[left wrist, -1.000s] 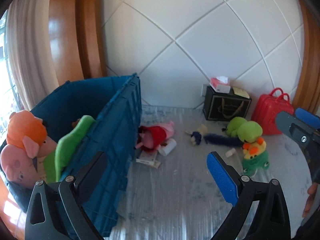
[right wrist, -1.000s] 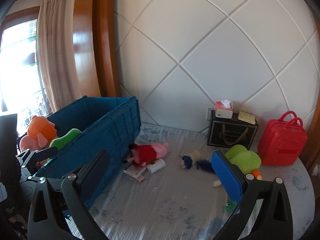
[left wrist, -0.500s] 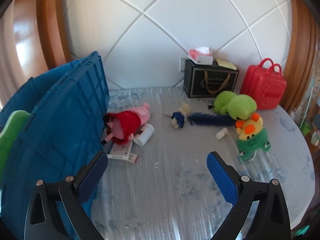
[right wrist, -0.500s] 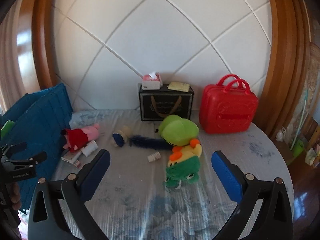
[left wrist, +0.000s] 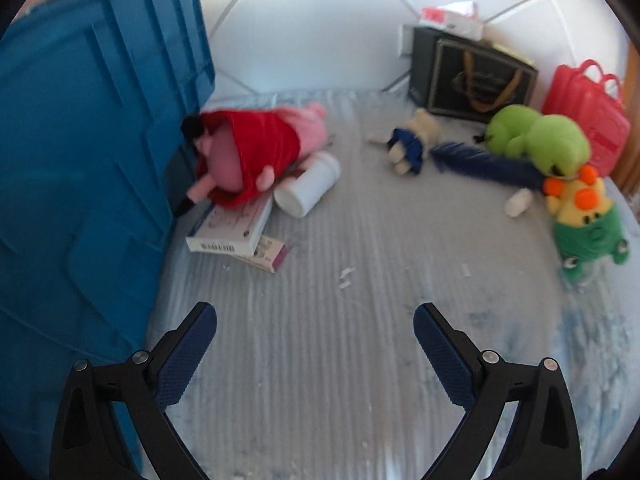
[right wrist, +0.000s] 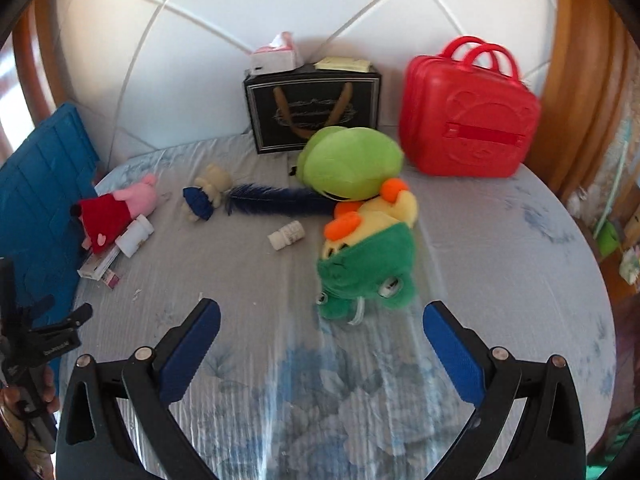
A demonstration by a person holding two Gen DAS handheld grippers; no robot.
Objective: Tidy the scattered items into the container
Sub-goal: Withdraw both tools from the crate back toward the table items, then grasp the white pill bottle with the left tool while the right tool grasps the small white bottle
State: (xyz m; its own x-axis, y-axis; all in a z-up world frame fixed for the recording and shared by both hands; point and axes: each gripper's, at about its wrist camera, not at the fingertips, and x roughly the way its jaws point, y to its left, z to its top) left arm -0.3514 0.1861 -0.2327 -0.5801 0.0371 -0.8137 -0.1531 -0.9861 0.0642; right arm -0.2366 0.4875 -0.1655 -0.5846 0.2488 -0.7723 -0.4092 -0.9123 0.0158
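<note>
The blue crate [left wrist: 80, 168] stands at the left; its wall also shows in the right wrist view [right wrist: 36, 196]. A pink pig doll in a red dress [left wrist: 248, 148] lies against it, on two flat boxes [left wrist: 232, 228] beside a white bottle [left wrist: 308, 188]. My left gripper [left wrist: 316, 352] is open and empty, low over the table in front of these. My right gripper [right wrist: 320, 348] is open and empty, just short of a green and yellow frog plush [right wrist: 368, 256]. A small white bottle [right wrist: 286, 234], a blue feather [right wrist: 276, 196], a small bear [right wrist: 204, 196] and a lime green plush [right wrist: 352, 160] lie beyond.
A black gift bag [right wrist: 312, 108] with a tissue box [right wrist: 276, 54] on top and a red toy case [right wrist: 468, 112] stand against the white wall. The round table's edge [right wrist: 600, 280] curves at the right. The left gripper's body [right wrist: 36, 344] shows at the lower left of the right wrist view.
Both grippers swung right and down toward the table. The left one left the crate's inside and now faces the pig doll; the right one closed in on the frog plush.
</note>
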